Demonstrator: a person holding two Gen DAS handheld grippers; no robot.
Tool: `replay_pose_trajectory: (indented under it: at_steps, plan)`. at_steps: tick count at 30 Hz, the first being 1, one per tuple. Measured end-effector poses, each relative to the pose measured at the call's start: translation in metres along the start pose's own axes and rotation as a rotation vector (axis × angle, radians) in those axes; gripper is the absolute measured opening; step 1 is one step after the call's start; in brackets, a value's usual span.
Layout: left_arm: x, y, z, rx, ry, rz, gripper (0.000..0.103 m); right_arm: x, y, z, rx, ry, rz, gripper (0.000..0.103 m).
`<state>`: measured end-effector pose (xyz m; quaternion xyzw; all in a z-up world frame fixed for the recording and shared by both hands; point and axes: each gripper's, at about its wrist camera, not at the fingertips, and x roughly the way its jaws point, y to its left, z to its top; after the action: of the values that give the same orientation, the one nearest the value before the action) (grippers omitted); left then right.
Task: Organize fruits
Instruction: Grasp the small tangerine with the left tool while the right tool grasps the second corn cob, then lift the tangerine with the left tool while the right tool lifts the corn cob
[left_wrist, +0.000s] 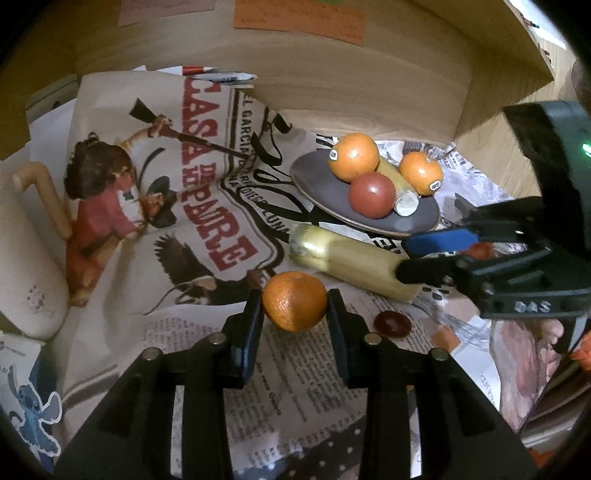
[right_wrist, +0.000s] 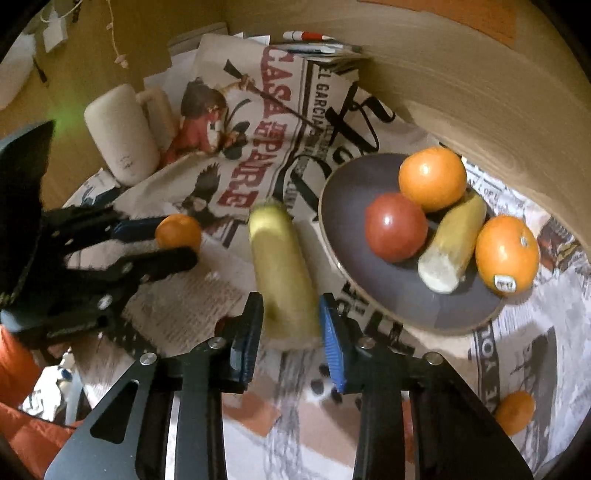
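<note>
Left gripper (left_wrist: 294, 302) clamps a small orange (left_wrist: 294, 301) squarely between its pads, low over the newspaper (left_wrist: 207, 332). To its right, the right gripper (right_wrist: 291, 314) pinches the near end of a yellow-green banana piece (right_wrist: 282, 269). Just beyond that one's right finger sits the dark plate (right_wrist: 347, 192), carrying two oranges, a red fruit and another banana piece.

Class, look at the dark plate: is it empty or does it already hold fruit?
It holds fruit. On the dark plate lie two oranges, a red fruit and a yellow-green piece.
</note>
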<state>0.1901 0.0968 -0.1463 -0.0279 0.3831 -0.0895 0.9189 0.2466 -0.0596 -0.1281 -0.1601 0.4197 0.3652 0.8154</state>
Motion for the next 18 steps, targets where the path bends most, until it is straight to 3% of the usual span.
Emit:
replay_pose_trajectory:
  at_steps: [10, 18]
  plan:
    - [-0.015, 0.011, -0.013, -0.029, -0.023, 0.015, 0.034, 0.041, 0.012, 0.025, -0.058, 0.054, -0.015, 0.039]
    - [-0.012, 0.016, -0.015, -0.052, -0.028, 0.008, 0.034, 0.062, 0.019, 0.032, -0.094, 0.078, -0.046, 0.037]
